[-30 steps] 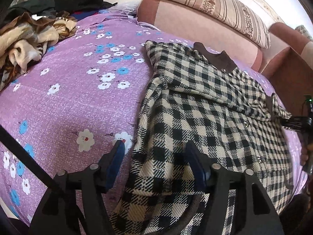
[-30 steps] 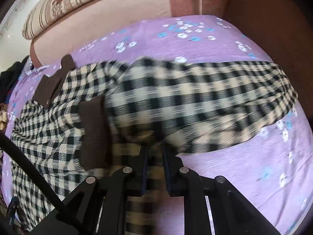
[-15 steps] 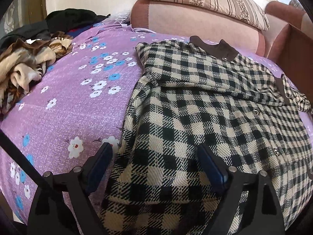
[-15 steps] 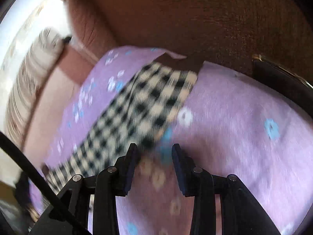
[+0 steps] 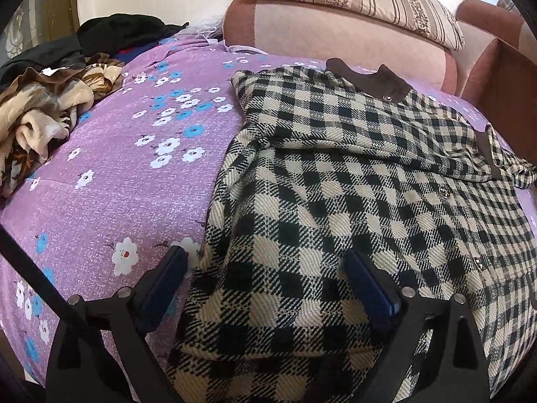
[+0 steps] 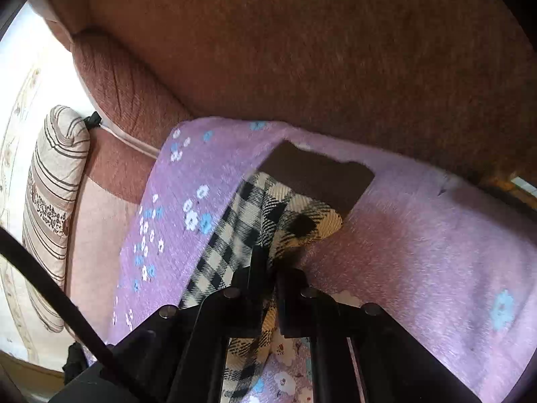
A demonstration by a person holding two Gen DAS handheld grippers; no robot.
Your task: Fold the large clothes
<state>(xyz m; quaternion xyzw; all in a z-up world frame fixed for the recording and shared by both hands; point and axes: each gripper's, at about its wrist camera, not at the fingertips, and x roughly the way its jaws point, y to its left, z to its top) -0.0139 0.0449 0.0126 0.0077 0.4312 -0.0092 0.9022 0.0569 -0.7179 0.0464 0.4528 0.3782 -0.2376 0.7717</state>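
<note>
A black-and-cream checked coat (image 5: 335, 184) with a brown collar (image 5: 372, 79) lies on the purple flowered sofa cover (image 5: 117, 184). One sleeve is folded across its chest. My left gripper (image 5: 265, 268) is open, its blue-padded fingers (image 5: 367, 283) either side of the coat's lower left edge. In the right wrist view my right gripper (image 6: 272, 265) is shut on the coat's other sleeve (image 6: 268, 215), just behind its brown cuff (image 6: 319, 174), over the purple cover (image 6: 419, 235).
A heap of brown, beige and black clothes (image 5: 47, 100) sits at the left end of the sofa. A striped cushion (image 5: 352, 0) rests on the pink backrest (image 5: 335, 40). The brown armrest (image 6: 302, 50) rises close behind the cuff.
My right gripper let go of the folded sleeve, swung to the right-hand sleeve near the armrest and shut on it. My left gripper opened wider and pulled back slightly along the coat's edge.
</note>
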